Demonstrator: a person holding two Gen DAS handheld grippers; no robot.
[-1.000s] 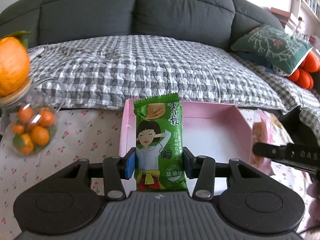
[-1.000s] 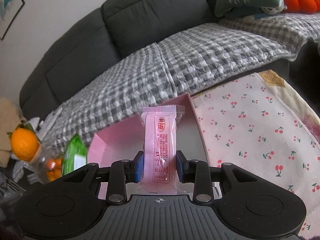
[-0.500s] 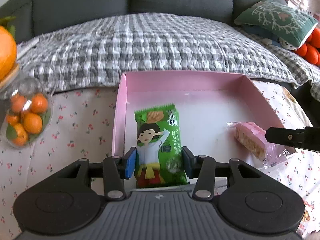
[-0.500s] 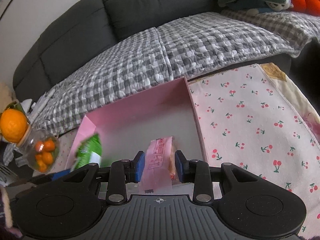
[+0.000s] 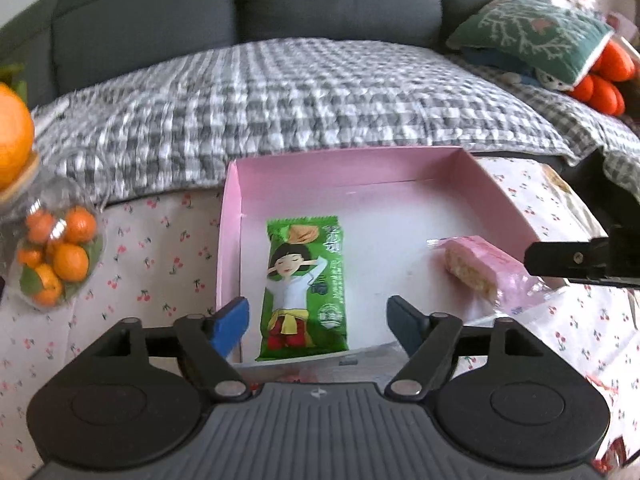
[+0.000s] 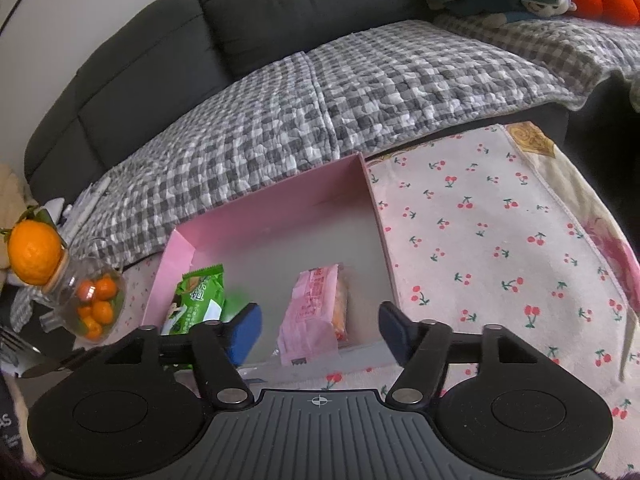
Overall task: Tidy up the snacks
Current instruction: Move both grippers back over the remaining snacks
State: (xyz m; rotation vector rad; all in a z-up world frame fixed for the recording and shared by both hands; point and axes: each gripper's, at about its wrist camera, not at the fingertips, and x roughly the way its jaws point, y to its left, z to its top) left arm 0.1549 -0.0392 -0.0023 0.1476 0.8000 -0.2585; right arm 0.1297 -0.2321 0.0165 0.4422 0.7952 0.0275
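Tongs on both sides stand wide, having just been opening, with nothing pressed between the pads. Left tongs [image 5: 318, 318] hover over the near left part of the pink box [image 5: 348, 166]; the green snack packet [image 5: 304, 288] lies flat on the box floor between the spread pads, touching neither, long axis running straight away from the tongs toward the sofa. Right tongs [image 6: 320, 330] sit over the near right part; the pink snack bar [image 6: 316, 312] lies between their pads, also free, long axis roughly along the pointing line, slightly tilted. Each packet lies nearest its own tongs. Box rests on the cherry-print surface [image 6: 500, 240], jar of small oranges [image 5: 52, 256] well to its left. Judgement: both drops look complete; withdrawing straight back should clear the packets.
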